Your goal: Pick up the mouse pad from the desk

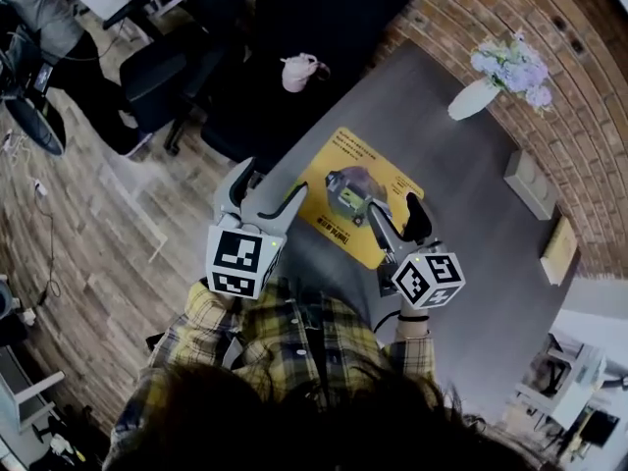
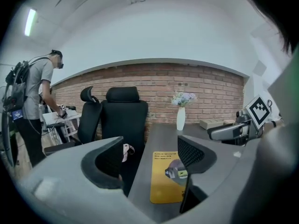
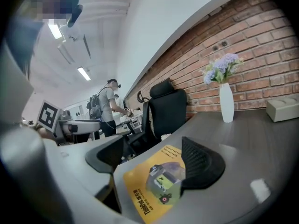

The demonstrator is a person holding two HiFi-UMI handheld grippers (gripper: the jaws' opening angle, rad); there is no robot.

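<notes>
A yellow mouse pad with a printed picture lies flat near the left edge of the grey desk. My left gripper hovers open just off the pad's left side, over the desk edge. My right gripper is open above the pad's near right corner. In the left gripper view the mouse pad lies ahead between the wide-apart jaws of the left gripper, untouched. In the right gripper view the mouse pad lies under and between the jaws of the open right gripper. Neither holds anything.
A white vase of pale flowers stands at the desk's far end by the brick wall. Two beige boxes lie along the wall side. A black office chair with a pink object is left of the desk. A person stands far left.
</notes>
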